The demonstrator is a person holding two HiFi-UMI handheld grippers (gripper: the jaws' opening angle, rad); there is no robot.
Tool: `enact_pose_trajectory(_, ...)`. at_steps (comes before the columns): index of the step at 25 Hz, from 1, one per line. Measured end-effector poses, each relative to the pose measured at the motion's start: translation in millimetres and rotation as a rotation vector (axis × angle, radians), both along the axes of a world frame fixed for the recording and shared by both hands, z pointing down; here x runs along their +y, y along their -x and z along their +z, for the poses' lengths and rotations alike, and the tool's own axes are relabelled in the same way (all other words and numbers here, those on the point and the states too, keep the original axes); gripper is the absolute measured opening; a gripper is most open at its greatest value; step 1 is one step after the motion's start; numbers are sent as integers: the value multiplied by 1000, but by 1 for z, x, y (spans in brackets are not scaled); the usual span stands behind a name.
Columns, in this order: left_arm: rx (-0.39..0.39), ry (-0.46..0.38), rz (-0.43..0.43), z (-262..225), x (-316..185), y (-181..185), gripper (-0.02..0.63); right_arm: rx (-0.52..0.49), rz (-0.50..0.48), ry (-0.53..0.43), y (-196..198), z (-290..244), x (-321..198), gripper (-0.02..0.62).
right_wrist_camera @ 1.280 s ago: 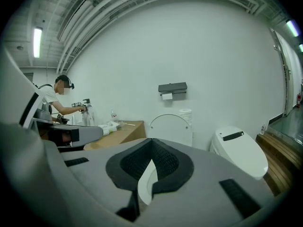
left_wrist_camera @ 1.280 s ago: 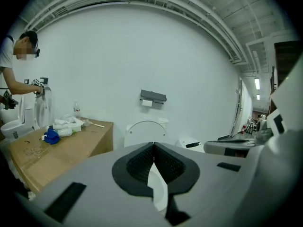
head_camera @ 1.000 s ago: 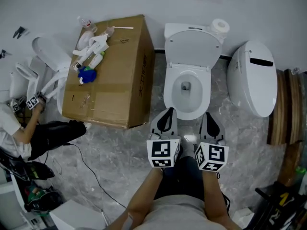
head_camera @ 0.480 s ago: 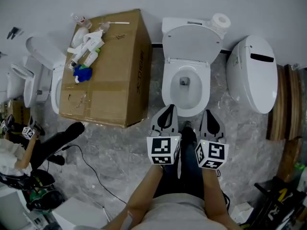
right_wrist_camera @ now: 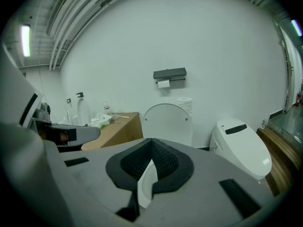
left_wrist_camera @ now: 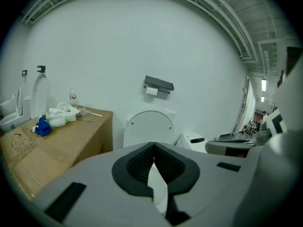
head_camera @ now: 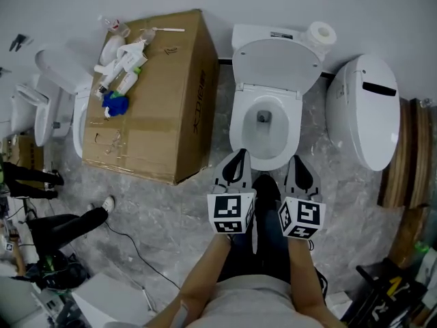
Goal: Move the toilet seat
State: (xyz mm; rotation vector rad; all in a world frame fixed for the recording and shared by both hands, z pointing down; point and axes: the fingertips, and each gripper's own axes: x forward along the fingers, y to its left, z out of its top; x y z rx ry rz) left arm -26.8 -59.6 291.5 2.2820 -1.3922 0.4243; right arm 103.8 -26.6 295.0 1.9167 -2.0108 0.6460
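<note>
**Inspector:** State of the grippers first.

**Operator:** Both sit at lower centre of the head view, side by side. My left gripper (head_camera: 238, 157) has its jaws closed tip to tip, with nothing between them. My right gripper (head_camera: 298, 161) is the same: jaws together, empty.

**Inspector:** What lies just beyond the tips?

**Operator:** The front rim of the toilet bowl (head_camera: 266, 161), at centre frame. The bowl is uncovered. I cannot confirm contact between the tips and the rim.

**Inspector:** And the toilet seat?

**Operator:** The toilet seat (head_camera: 276, 61) stands raised at upper centre, leaning back against the cistern (head_camera: 240, 38). I cannot tell ring from lid. Both gripper views show it upright beyond my jaws.

**Inspector:** Surroundings?

**Operator:** A cardboard box (head_camera: 153, 108) stands left of the bowl, with bottles (head_camera: 126, 70) on its top at upper left. A second toilet (head_camera: 362, 111), lid down, is at right. A paper roll (head_camera: 321, 33) sits on the cistern's right corner. Farthest off, a wall holder (right_wrist_camera: 169, 73) hangs above the seat.
</note>
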Motion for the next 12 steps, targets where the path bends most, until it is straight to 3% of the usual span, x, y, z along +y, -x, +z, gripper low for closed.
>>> enact_pose_trajectory(5,32,45,-33,13,-14,-9,15,-20,-8,30,-14,15,-18,15)
enact_pose_trajectory(12,20,95,-58,32,-32,-31,15,-51,-16,61,-41,32,-39,15)
